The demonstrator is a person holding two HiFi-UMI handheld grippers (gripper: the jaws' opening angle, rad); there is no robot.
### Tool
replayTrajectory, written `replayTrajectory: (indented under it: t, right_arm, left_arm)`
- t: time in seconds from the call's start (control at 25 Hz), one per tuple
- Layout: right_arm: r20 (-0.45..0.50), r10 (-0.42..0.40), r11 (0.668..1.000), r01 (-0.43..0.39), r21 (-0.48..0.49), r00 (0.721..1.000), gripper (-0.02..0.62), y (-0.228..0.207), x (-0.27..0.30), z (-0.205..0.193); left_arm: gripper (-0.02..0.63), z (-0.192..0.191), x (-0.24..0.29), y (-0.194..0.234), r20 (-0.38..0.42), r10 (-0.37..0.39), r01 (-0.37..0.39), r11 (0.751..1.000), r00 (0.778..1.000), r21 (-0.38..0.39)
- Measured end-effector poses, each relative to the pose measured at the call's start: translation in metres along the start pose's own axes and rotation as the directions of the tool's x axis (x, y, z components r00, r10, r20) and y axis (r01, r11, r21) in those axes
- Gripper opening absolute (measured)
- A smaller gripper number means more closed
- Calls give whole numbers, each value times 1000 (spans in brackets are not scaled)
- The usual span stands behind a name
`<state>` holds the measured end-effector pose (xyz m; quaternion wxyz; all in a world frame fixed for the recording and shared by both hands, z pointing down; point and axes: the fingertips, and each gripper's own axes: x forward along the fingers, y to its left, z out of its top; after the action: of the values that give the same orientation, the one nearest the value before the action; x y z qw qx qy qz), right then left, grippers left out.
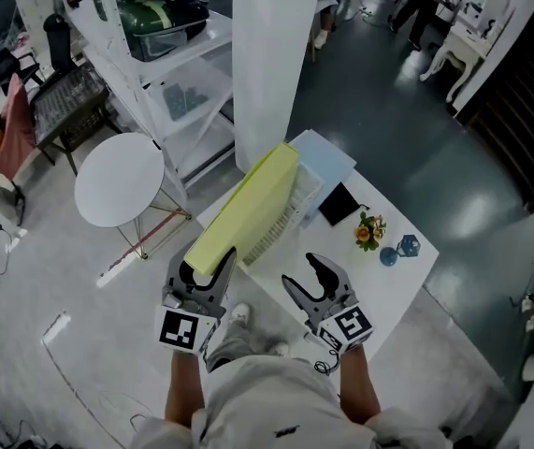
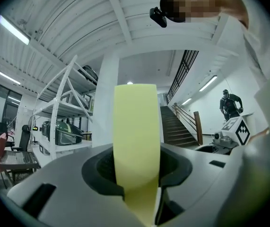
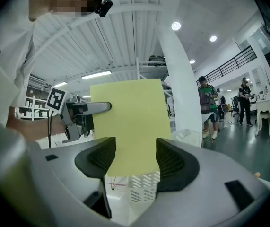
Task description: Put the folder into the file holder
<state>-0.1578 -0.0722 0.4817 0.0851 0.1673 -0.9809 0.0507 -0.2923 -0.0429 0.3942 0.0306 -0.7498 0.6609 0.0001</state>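
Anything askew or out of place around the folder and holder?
Nothing damaged or spilled. The yellow folder slants over the white file holder, pinched at one end by the left hand-held gripper alone; the right hand-held gripper is open, empty.
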Motion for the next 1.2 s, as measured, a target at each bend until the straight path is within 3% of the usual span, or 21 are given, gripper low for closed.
replayTrajectory:
  t: [0.2, 0.4, 0.6, 1.04, 1.2]
  right_arm:
    - [-20, -41, 999, 41, 12, 999, 268, -13, 15, -3]
    - [-37, -81, 996, 82, 23, 996, 266, -24, 23, -7]
    - [-53, -119, 992, 121, 36, 991, 265, -33, 23, -13]
    - [-87, -173, 983, 178, 51, 981, 261, -47, 18, -26]
    - [-96, -194, 977, 201, 72, 976, 261, -49, 19, -30]
  left_arm:
    - [184, -17, 30, 10, -14, -30, 30, 1000, 999, -11]
    - [183, -17, 56, 9, 42, -44, 47, 997, 998, -54]
    - [183, -32, 76, 2, 46, -58, 60, 996, 997, -58]
    - [184, -72, 94, -6, 52, -50, 55, 992, 997, -117]
    - [186, -74, 94, -6, 65, -61, 67, 994, 996, -88]
